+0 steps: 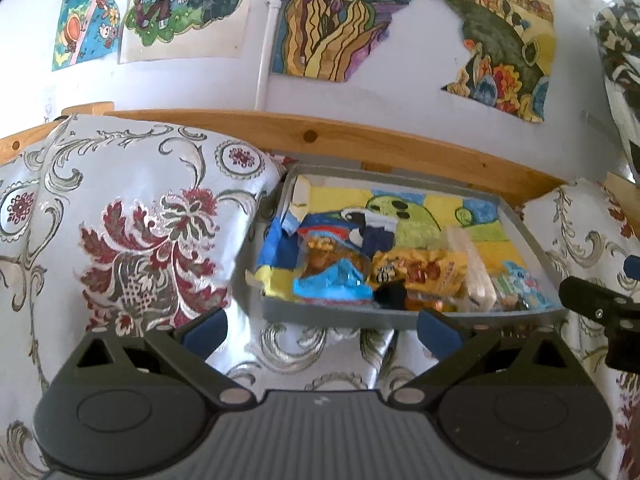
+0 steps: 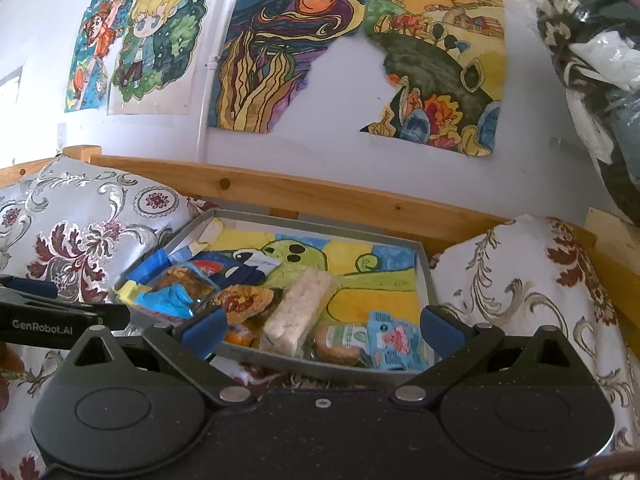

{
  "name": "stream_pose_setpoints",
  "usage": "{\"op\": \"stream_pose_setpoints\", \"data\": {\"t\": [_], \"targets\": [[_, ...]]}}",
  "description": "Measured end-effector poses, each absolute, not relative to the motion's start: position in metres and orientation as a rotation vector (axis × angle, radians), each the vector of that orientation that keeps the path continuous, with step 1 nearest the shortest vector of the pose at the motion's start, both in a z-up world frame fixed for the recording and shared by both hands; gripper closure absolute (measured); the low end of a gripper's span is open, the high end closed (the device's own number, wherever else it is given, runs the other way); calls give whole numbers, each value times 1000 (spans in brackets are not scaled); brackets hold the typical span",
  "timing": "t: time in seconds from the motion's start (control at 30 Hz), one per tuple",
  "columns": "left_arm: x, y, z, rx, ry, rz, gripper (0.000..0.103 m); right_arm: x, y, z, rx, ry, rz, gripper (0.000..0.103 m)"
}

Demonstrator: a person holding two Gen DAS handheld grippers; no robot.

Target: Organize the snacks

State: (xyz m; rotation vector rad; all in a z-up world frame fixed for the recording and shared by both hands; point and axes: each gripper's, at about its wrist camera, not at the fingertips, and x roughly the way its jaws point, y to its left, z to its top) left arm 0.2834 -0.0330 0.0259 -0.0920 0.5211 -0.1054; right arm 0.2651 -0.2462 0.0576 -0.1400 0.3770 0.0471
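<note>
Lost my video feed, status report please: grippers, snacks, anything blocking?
Left gripper open, empty. Right gripper open, empty, at tray's near edge. Snacks piled in grey tray between cushions. Nothing blocking.

Bright daylight, soft shadows (fisheye-bent edges), slight blur.

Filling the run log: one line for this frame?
left gripper open, empty | right gripper open, empty | both short of grey tray | snacks in tray: rice cake pack, blue wrapper
</note>
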Motion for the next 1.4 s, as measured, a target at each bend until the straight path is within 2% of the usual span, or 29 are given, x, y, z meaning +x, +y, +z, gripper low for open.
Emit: {"op": "stream_pose_setpoints", "data": {"t": [0.87, 1.4], "targets": [[198, -26, 14, -169, 535, -43, 0, 176, -256, 43, -63, 405, 0, 1], [125, -31, 45, -157, 483, -13, 0, 101, -260, 69, -21, 336, 8, 1]]}}
